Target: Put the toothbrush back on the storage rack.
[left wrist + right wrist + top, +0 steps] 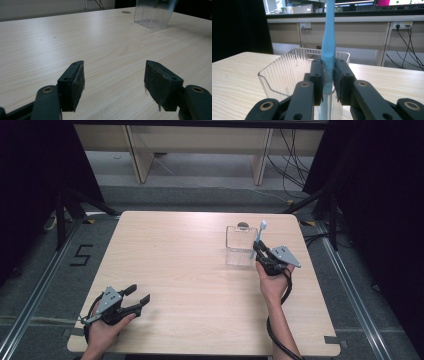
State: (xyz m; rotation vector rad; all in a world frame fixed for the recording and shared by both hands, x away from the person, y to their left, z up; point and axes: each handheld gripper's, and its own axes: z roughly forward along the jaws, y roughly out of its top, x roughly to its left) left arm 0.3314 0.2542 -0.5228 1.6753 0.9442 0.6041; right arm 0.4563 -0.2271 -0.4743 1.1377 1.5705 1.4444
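Observation:
A light blue toothbrush (258,238) stands upright, head up, with my right gripper (258,247) shut on its handle at the right edge of a clear ribbed plastic cup (239,245). In the right gripper view the toothbrush (329,37) rises between the pads, and its lower end reaches down inside the cup (287,72) near the closest wall. My left gripper (138,295) rests at the table's front left, open, with nothing between its jaws. In the left gripper view the gripper (113,82) faces bare wood, and the cup (153,12) stands far off at the top right.
The light wooden table (190,270) carries a small dark round spot (242,225) just behind the cup. Black curtains flank both sides. Cables and wooden furniture legs (140,155) lie on the floor beyond the far edge.

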